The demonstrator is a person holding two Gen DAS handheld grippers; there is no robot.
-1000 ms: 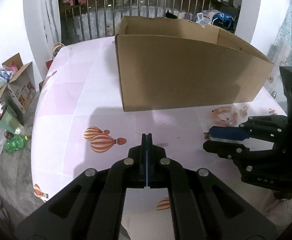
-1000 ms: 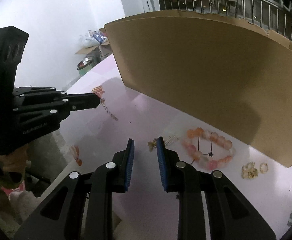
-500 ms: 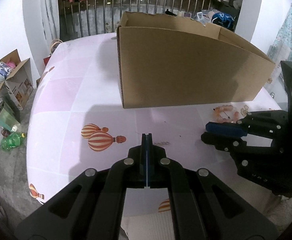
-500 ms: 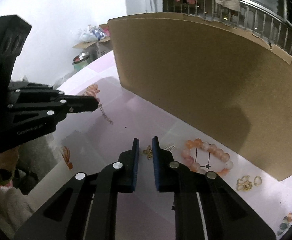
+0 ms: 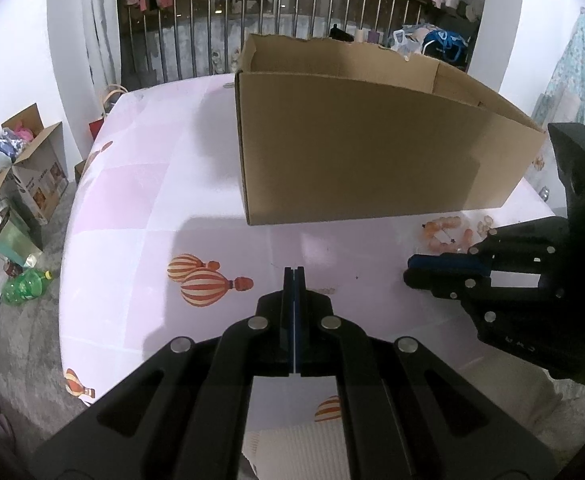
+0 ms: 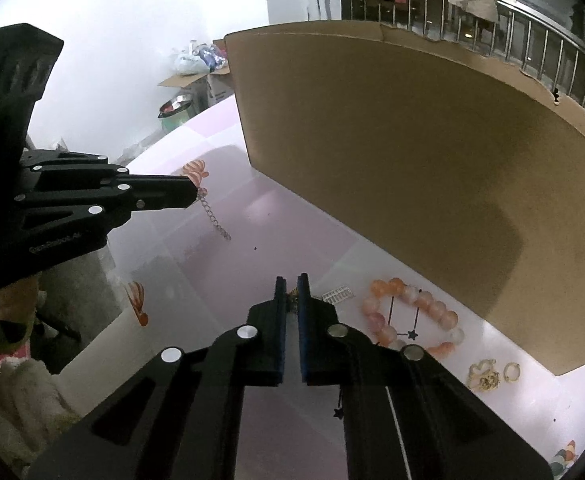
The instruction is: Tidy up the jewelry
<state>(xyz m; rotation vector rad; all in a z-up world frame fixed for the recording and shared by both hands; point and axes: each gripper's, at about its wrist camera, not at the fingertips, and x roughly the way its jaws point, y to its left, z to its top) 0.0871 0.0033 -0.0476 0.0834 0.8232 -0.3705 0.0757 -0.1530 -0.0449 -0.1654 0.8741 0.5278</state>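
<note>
My left gripper [image 5: 293, 276] is shut, and in the right wrist view a thin silver chain [image 6: 214, 218] hangs from the left gripper's [image 6: 191, 196] tips down toward the pink tablecloth. My right gripper [image 6: 291, 294] has its blue pads pressed on a small gold charm [image 6: 292, 300]. The right gripper [image 5: 410, 272] shows at the right of the left wrist view. A pink beaded bracelet [image 6: 412, 320] lies just right of it, with a small silver piece [image 6: 338, 293] between them. Gold rings [image 6: 488, 376] lie further right.
A large open cardboard box [image 5: 372, 152] stands on the table [image 5: 132, 208] right behind the jewelry; its wall [image 6: 412, 180] is close ahead. Past the table's left edge on the floor are a carton [image 5: 32, 168], bottles and bags. A railing runs behind.
The right gripper's jaws have come together around the gold charm. The left gripper has stayed shut with the chain hanging from it.
</note>
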